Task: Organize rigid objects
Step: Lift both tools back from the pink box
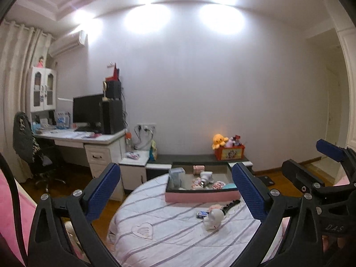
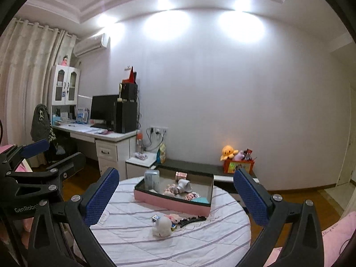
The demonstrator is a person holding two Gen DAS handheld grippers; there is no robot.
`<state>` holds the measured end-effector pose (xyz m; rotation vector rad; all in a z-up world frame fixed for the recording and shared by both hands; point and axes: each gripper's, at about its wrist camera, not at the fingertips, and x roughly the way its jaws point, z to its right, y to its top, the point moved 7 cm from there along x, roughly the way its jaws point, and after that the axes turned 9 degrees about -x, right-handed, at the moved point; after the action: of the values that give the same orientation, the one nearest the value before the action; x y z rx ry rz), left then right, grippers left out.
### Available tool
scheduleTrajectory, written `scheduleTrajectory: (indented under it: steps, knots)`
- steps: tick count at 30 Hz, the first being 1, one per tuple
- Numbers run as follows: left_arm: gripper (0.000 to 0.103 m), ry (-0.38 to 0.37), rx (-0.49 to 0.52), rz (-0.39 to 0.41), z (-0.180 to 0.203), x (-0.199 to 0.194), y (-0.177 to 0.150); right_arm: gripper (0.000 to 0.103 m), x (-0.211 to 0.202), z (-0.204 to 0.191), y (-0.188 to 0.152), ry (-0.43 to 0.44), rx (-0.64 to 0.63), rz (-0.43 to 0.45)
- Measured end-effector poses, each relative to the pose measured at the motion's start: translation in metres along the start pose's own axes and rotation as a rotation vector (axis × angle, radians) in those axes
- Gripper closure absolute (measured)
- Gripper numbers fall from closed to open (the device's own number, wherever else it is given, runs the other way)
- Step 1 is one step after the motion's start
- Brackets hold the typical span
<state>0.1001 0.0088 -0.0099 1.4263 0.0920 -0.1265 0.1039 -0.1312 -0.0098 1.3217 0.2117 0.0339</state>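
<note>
Your left gripper [image 1: 175,191] is spread wide and holds nothing. Your right gripper [image 2: 175,195] is spread wide too, also with nothing in it. Both are up in the air, pointing almost level over the round table with the striped white cloth [image 1: 169,240], likely so you can look everything over before you pick.

Close to you on the table sits a small white toy figure [image 2: 163,225], lying a bit tipped. Just beside it is a little blue box [image 1: 202,214]. Next to them lies a thin black comb [image 1: 230,204]. In the left view its long side runs from low left to high right, toward the box.

Farther back is the pink box with dark inner walls [image 2: 173,203]. It is open on top, so things can drop in. Some small things already rest inside.

Far behind, an orange plush octopus [image 2: 229,151] sits against the wall.
</note>
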Motion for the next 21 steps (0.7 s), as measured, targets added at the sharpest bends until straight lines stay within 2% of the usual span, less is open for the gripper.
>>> scheduleTrajectory:
  steps: [7, 21]
  knots:
    - [0.001, 0.010, 0.010, 0.044, 0.003, -0.012, 0.010, 0.000, -0.017, -0.001, 0.009, -0.020, 0.006, 0.041]
    - [0.001, 0.012, 0.013, 0.038, 0.004, -0.011, 0.005, 0.000, -0.019, 0.000, 0.004, -0.024, 0.014, 0.033]
